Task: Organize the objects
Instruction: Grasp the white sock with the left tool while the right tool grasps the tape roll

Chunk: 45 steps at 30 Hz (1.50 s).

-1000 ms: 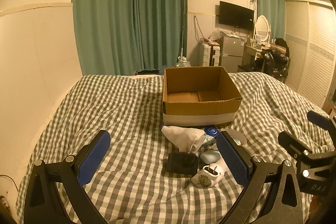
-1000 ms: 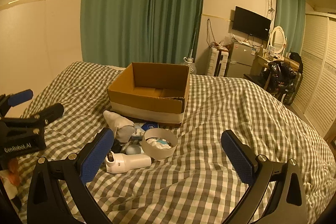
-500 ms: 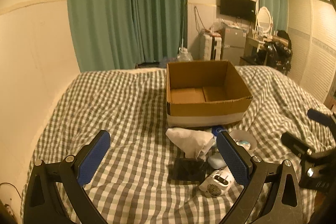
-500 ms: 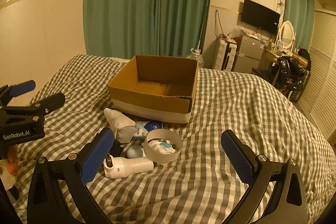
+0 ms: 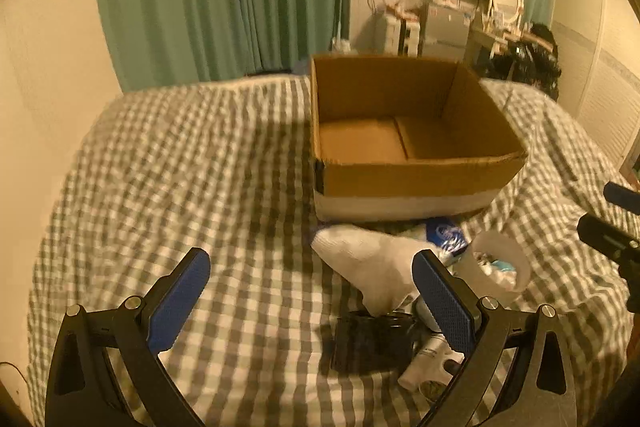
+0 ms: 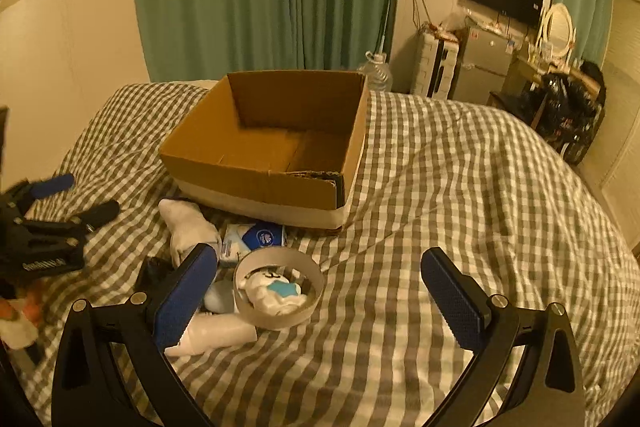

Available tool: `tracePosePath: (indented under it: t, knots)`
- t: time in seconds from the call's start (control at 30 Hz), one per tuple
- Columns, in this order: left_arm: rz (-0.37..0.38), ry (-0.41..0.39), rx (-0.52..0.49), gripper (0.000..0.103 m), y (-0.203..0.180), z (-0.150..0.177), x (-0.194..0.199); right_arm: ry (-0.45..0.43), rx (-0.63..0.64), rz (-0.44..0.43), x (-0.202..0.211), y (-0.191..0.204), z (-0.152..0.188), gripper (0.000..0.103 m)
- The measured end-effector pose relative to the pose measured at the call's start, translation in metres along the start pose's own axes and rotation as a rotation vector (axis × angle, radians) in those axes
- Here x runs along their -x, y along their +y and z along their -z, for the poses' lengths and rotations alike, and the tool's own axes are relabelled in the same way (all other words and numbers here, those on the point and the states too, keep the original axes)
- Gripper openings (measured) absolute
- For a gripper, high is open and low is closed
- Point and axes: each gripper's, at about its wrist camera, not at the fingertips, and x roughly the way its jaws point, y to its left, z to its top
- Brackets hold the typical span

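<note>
Hovering over a bed covered in a green-and-white checked quilt, the left tongs hang released and empty, their blue pads spread wide; between them, from the left wrist view, lie a limp white sock, a small black pouch and a white plastic device, all bunched just in front of an open, empty brown cardboard box with a white band round its base. From the right wrist view, the right tongs are likewise released and carrying nothing, poised above a round white container holding a blue-and-white item, beside a blue-and-white packet. The step in hand appears to be picking a first item for the box; it would go best by lowering squarely over one piece, closing on its middle, and lifting clear of its neighbours, since the soft sock may sag and drag others along.
</note>
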Motion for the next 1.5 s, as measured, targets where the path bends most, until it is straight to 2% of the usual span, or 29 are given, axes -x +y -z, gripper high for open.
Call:
tracePosePath:
  t: [0.2,0.3,0.4,0.53,0.63,0.73,0.8,0.83,0.9,1.03,1.07,1.13,1.23,1.27,1.33,1.5]
  knots:
    - [0.078,0.096,-0.025,0.103,-0.011,0.007,-0.037,0.102,0.006,-0.064,-0.043,0.01,0.004,0.101]
    - [0.096,0.108,-0.087,0.103,-0.021,0.002,-0.05,0.149,0.013,-0.099,-0.057,0.015,0.011,0.1]
    - [0.139,0.11,-0.105,0.103,-0.026,-0.005,-0.06,0.185,0.021,-0.125,-0.07,0.019,0.015,0.1]
    - [0.162,0.094,-0.147,0.103,-0.034,-0.007,-0.07,0.262,0.052,-0.134,-0.084,0.029,0.022,0.095]
    - [0.206,0.114,-0.128,0.103,-0.032,-0.006,-0.077,0.328,0.054,-0.15,-0.099,0.032,0.027,0.087]
    - [0.267,0.157,-0.091,0.103,-0.029,-0.003,-0.084,0.355,0.031,-0.116,-0.106,0.029,0.03,0.081]
    - [0.306,0.201,-0.082,0.103,-0.028,-0.001,-0.092,0.343,0.02,-0.112,-0.102,0.028,0.03,0.08]
    - [0.304,0.22,-0.078,0.103,-0.028,0.0,-0.095,0.338,0.017,-0.103,-0.1,0.028,0.03,0.064]
    - [0.306,0.245,-0.07,0.103,-0.03,0.002,-0.1,0.324,0.009,-0.12,-0.094,0.027,0.03,0.052]
    - [0.265,0.208,-0.082,0.102,-0.037,0.002,-0.099,0.305,0.002,-0.096,-0.081,0.026,0.033,0.052]
    - [0.27,0.199,-0.081,0.093,-0.038,0.003,-0.097,0.31,0.001,-0.098,-0.082,0.026,0.035,0.051]
    - [0.289,0.181,-0.078,0.083,-0.039,0.005,-0.093,0.292,0.005,-0.097,-0.078,0.027,0.035,0.039]
    - [0.286,0.175,-0.07,0.075,-0.037,0.007,-0.085,0.265,-0.006,-0.124,-0.071,0.027,0.036,0.027]
    - [0.283,0.174,-0.063,0.073,-0.036,0.008,-0.083,0.26,-0.008,-0.13,-0.07,0.027,0.037,0.026]
    - [0.271,0.172,-0.065,0.072,-0.034,0.008,-0.076,0.243,-0.013,-0.13,-0.066,0.027,0.039,0.022]
    - [0.18,0.15,-0.116,0.071,-0.032,0.008,-0.051,0.181,0.009,-0.122,-0.047,0.031,0.035,0.01]
